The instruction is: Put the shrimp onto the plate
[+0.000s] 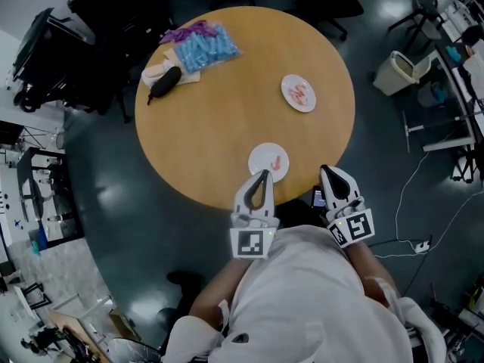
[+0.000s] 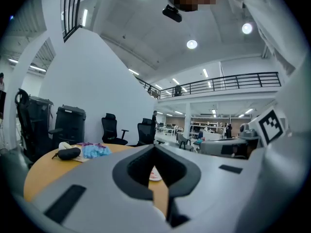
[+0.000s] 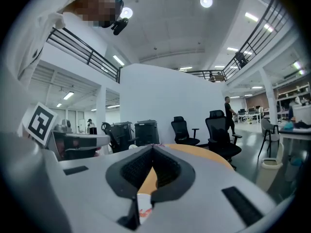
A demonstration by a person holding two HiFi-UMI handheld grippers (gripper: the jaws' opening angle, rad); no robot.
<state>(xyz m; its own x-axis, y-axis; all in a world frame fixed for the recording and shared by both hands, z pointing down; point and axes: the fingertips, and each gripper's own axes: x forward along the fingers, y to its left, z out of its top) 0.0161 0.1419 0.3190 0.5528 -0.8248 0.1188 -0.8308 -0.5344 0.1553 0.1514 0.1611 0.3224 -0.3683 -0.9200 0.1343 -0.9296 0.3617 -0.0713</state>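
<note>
A round wooden table (image 1: 219,119) carries two white plates. The near plate (image 1: 265,157) lies by the front edge with a reddish shrimp (image 1: 278,164) on its right side. The far plate (image 1: 298,93) holds more reddish shrimp (image 1: 302,92). My left gripper (image 1: 263,174) is shut and empty, its tips just over the near plate's front rim. My right gripper (image 1: 327,171) is shut and empty at the table edge, right of that plate. In the left gripper view the jaws (image 2: 155,147) meet, with a plate (image 2: 154,175) showing through them. In the right gripper view the jaws (image 3: 153,147) meet above the near plate (image 3: 144,208).
A blue plastic bag (image 1: 206,48), a purple item (image 1: 189,32) and a black pouch (image 1: 165,81) lie at the table's far left. Black office chairs (image 1: 91,44) stand beyond. A pale bin (image 1: 401,70) and cables are on the floor to the right.
</note>
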